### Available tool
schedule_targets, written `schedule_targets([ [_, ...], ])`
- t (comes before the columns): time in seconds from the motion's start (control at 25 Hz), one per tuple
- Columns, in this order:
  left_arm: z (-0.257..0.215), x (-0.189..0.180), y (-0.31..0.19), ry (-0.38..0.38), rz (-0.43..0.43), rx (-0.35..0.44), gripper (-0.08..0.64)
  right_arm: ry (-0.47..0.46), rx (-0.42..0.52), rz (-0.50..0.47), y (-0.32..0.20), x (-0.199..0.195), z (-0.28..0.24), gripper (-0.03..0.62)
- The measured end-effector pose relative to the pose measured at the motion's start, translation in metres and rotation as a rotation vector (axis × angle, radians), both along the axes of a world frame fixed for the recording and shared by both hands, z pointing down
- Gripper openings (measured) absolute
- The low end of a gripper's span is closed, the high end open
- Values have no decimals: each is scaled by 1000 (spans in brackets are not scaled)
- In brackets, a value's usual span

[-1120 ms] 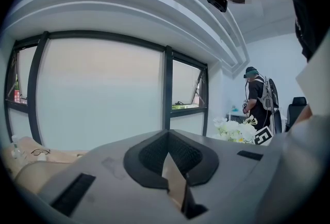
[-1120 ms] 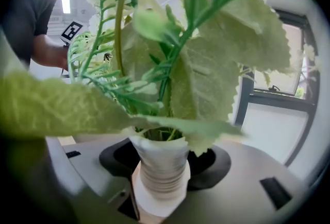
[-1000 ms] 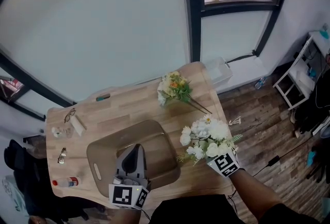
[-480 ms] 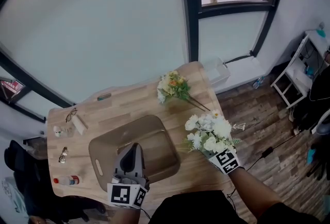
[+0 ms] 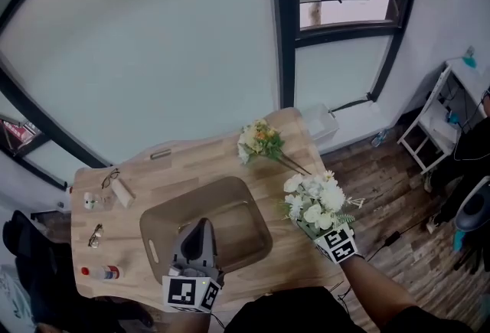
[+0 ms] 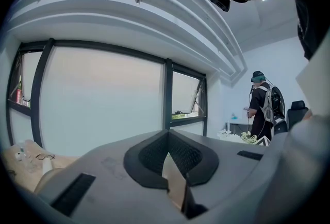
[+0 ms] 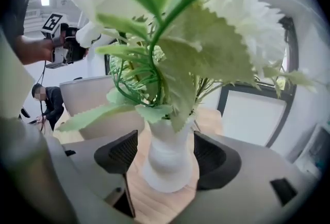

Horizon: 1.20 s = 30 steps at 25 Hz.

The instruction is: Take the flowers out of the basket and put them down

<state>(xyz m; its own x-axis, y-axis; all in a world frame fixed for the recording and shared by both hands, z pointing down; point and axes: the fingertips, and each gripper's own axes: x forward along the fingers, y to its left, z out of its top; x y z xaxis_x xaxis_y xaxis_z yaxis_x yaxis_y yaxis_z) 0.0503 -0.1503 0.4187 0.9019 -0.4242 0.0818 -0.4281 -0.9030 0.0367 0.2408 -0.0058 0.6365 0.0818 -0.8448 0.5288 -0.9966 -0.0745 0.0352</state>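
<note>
A white bouquet in a white base stands on the wooden table, to the right of the brown basket. My right gripper is behind the bouquet. Its jaws are opening, and there is a gap on each side of the base that stands between them. White blooms and green leaves fill the right gripper view. A second bunch of orange and yellow flowers lies at the table's far side. My left gripper hovers shut and empty over the basket's near part, pointing up at the window.
At the table's left end are glasses, a white stick, a second pair of glasses and a small bottle. The table's right edge runs just beside the bouquet. A white shelf stands on the floor to the right.
The white bouquet has moved right and come down onto the table. The right jaws have spread away from its base. The left gripper has stayed over the basket.
</note>
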Motion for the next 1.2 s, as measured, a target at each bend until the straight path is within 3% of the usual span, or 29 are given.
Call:
schedule_targets([
  [0.28, -3, -1, 9, 7, 35, 0, 2, 1, 34, 56, 18, -2, -12, 337],
  [0.76, 24, -2, 47, -7, 123, -34, 2, 5, 205, 109, 74, -26, -84, 329],
  [0.8, 27, -3, 49, -11, 126, -38, 2, 15, 209, 112, 78, -26, -89, 305],
  [0.92, 36, -4, 52, -25, 130, -44, 2, 43, 206, 134, 88, -21, -96, 90],
  [1.08, 41, -6, 54, -31, 123, -49, 2, 1, 232, 176, 97, -11, -103, 24],
  [1.2, 44, -6, 57, -36, 124, -53, 2, -37, 246, 213, 101, -7, -107, 21],
])
